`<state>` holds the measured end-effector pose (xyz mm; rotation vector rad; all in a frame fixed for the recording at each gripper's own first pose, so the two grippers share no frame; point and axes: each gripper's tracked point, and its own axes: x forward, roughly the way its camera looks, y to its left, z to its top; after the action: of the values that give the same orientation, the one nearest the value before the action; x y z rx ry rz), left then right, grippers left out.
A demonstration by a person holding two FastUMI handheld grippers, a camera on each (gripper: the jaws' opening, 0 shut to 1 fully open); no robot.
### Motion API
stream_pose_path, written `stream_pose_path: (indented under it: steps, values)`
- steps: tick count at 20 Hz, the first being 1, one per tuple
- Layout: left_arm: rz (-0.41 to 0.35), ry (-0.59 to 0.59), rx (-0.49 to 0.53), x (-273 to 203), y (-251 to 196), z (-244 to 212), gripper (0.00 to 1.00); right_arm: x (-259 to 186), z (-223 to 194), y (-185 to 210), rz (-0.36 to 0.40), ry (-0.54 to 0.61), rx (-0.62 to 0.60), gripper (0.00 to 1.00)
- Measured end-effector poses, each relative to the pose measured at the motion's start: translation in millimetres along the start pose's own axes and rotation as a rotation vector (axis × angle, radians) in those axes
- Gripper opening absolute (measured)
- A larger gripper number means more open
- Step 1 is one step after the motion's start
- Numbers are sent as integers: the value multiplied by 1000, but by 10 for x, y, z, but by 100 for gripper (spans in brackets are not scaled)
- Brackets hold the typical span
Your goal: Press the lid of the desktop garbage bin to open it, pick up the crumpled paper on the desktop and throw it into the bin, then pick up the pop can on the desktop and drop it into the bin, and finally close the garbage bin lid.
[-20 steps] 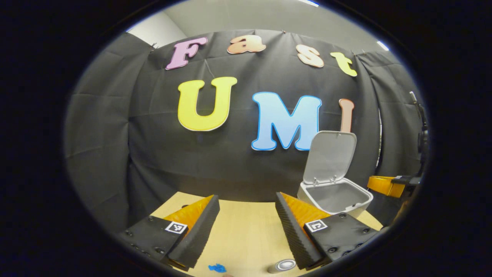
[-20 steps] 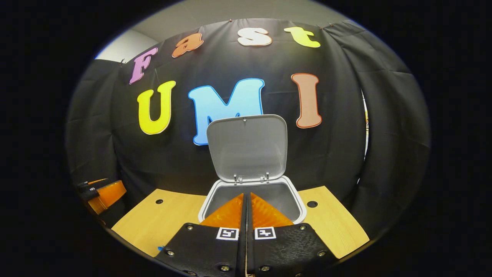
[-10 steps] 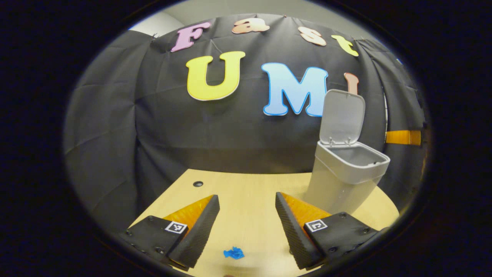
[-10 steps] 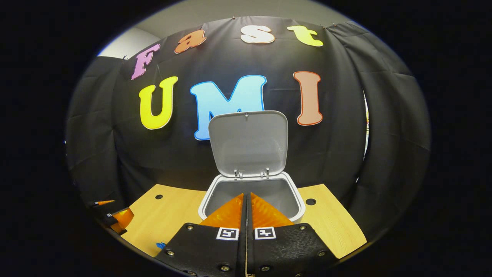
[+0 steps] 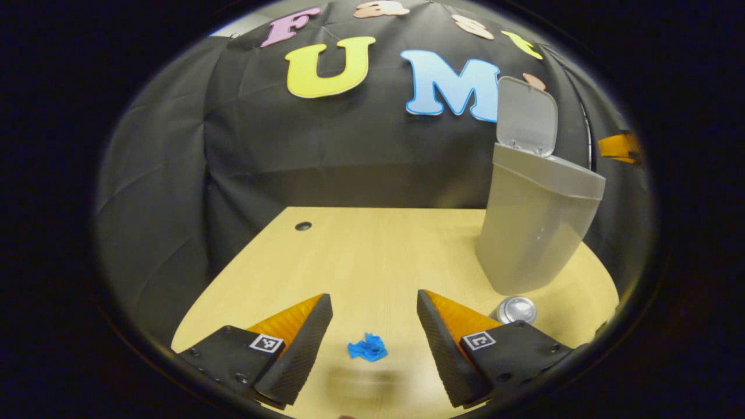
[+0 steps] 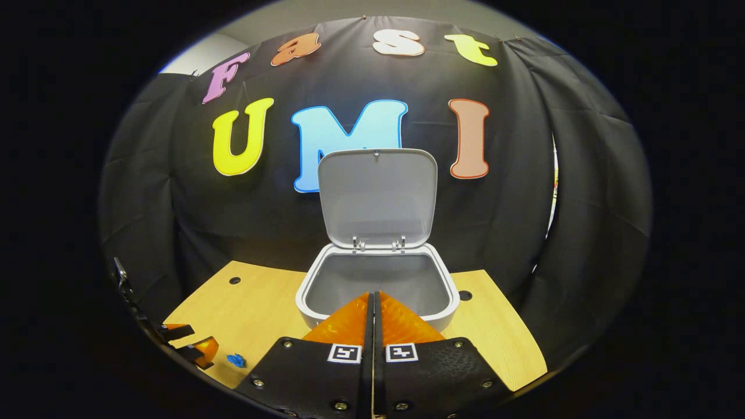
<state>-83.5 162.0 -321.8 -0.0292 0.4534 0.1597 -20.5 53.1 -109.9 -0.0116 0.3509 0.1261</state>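
Note:
The grey garbage bin (image 5: 538, 233) stands on the wooden desktop (image 5: 372, 250) at the right with its lid (image 5: 527, 116) raised. A blue crumpled paper (image 5: 367, 348) lies on the desktop between and just beyond the fingers of my left gripper (image 5: 372, 305), which is open above it. The pop can (image 5: 517, 309) stands upright beside the bin's base, by my left gripper's right finger. In the right gripper view, my right gripper (image 6: 373, 298) is shut and empty above the front rim of the bin (image 6: 375, 279), whose lid (image 6: 377, 198) stands open. The crumpled paper (image 6: 236, 360) and the left gripper (image 6: 195, 349) show at lower left.
Black cloth walls close in behind and beside the desktop. Two cable holes sit in the desktop's back corners (image 6: 234, 280) (image 6: 464, 295). The inside of the bin looks bare.
My left gripper has dropped and tilted down toward the desktop, bringing the blue paper between its fingers' line. The right gripper has lifted back slightly over the bin, still shut.

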Motion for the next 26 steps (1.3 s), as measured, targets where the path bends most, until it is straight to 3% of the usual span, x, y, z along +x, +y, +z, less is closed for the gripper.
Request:
stream_pose_path:
  steps: [8,19,23,24,25,26]
  values:
    - [-4,183,-41,380,130,-874,96,-28,-123,-73,-44,45,-22,1]
    - [6,296,-24,715,281,-1237,97,-33,-254,-230,-90,94,-8,1]
    - [11,281,15,753,292,-1164,65,-55,-292,-263,-97,102,-2,1]
    - [19,268,22,758,312,-1147,65,-56,-296,-259,-97,104,-1,1]
    - [14,264,26,734,287,-1112,41,-60,-309,-257,-95,106,0,1]
    - [12,264,26,719,287,-1096,40,-59,-307,-251,-94,106,-2,1]
